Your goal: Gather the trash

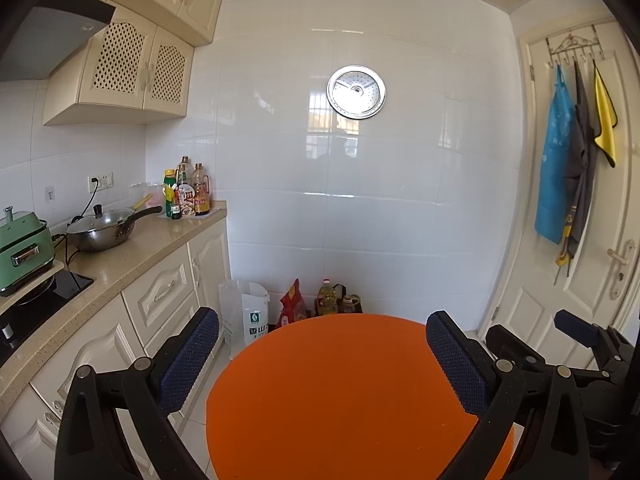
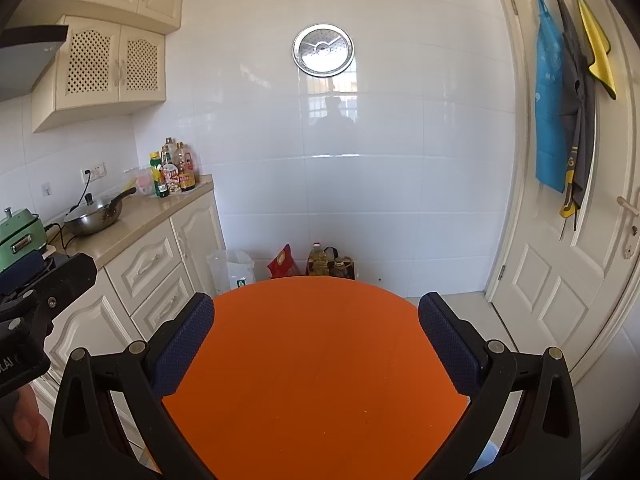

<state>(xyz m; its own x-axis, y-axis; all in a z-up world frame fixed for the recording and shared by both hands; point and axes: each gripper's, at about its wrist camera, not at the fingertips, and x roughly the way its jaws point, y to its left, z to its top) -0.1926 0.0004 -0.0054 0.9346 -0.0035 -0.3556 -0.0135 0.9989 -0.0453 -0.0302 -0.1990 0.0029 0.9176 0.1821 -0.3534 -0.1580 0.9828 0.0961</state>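
A round orange tabletop (image 1: 344,396) fills the lower middle of both views (image 2: 316,372), and no trash shows on it. My left gripper (image 1: 322,340) hangs over its near side, open, with nothing between the blue pads. My right gripper (image 2: 316,324) is likewise open and holds nothing. The right gripper's body (image 1: 592,344) shows at the right edge of the left wrist view. The left gripper's body (image 2: 36,292) appears at the left edge of the right wrist view.
A beige counter (image 1: 132,252) runs along the left with a wok (image 1: 102,230), a green appliance (image 1: 22,246) and sauce bottles (image 1: 188,192). On the floor by the white tiled wall stand a white bag (image 1: 248,316), a red bag (image 1: 294,304) and oil bottles (image 1: 332,298). A white door (image 1: 580,240) with hanging cloths is at right.
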